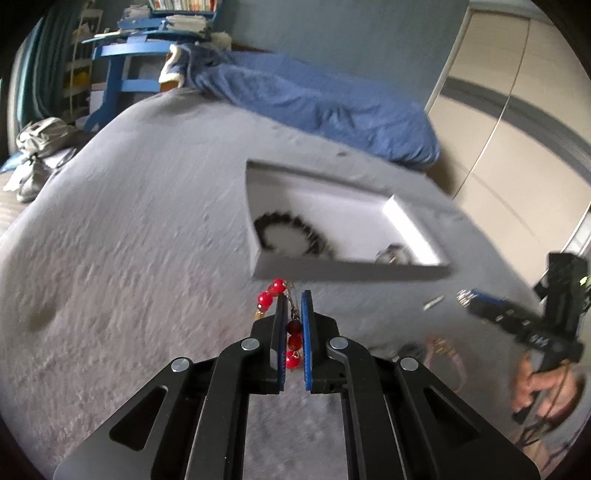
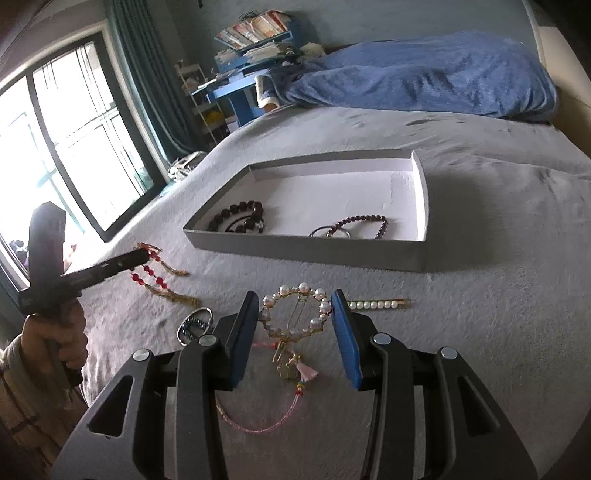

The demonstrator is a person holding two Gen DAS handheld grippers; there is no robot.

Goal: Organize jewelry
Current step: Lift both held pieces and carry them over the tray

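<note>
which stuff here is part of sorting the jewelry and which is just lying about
Part of the job:
grey tray
red bead piece, in the left gripper
pearl hoop clip, between the right gripper jaws
pearl hair pin
pink cord
dark bead bracelet

Just lying about:
blue blanket
blue shelf
books

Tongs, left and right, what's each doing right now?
Left tongs: closed on the red bead tasselled earrings.
Right tongs: holding the round pearl hair clip.
</note>
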